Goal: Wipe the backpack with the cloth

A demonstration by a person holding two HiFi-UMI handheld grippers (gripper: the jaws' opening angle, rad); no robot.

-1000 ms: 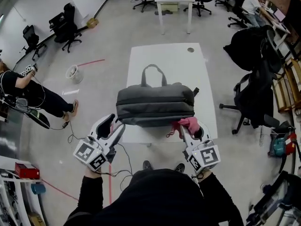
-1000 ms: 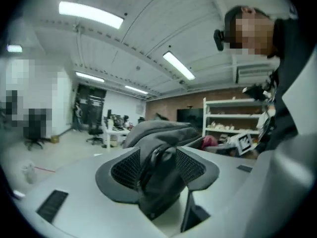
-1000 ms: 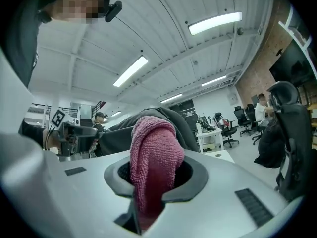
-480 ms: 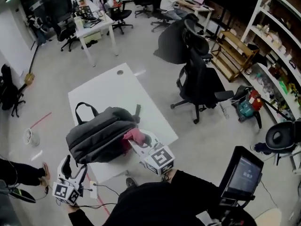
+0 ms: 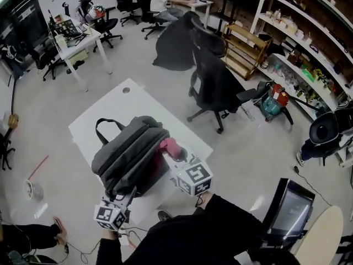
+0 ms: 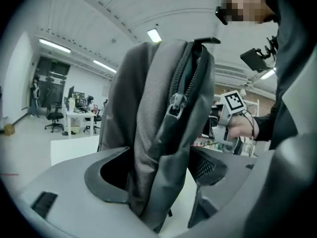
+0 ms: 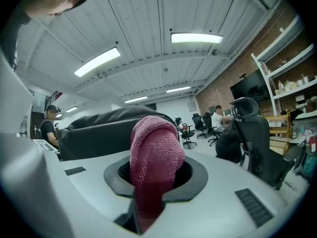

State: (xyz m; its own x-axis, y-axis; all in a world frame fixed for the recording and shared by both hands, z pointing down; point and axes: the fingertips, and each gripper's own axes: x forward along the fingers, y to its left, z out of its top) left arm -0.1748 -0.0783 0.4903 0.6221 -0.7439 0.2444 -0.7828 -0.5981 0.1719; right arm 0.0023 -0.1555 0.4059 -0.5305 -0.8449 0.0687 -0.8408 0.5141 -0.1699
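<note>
A grey backpack [image 5: 129,150] lies on the white table [image 5: 102,112], its handle toward the far side. My left gripper [image 5: 128,194] is at the bag's near end. In the left gripper view its jaws have just been opening and stand wide, with the zippered end of the backpack [image 6: 158,98] between them; no pad visibly presses on it. My right gripper [image 5: 177,158] is at the bag's right side, shut on a pink cloth [image 5: 168,146]. The cloth [image 7: 153,152] folds over between the jaws, with the backpack [image 7: 99,128] just behind it.
A black office chair [image 5: 218,87] with a dark coat on it stands just past the table's right corner. A red and teal vacuum [image 5: 273,101] sits beyond it, below wooden shelves [image 5: 300,54]. A monitor [image 5: 289,211] is near my right side. A cluttered white desk [image 5: 74,35] stands far left.
The left gripper has dropped and moved in to the backpack's near end, with its jaws opened wider around it. The right gripper has slid along the bag's side with the cloth. The view has swung right.
</note>
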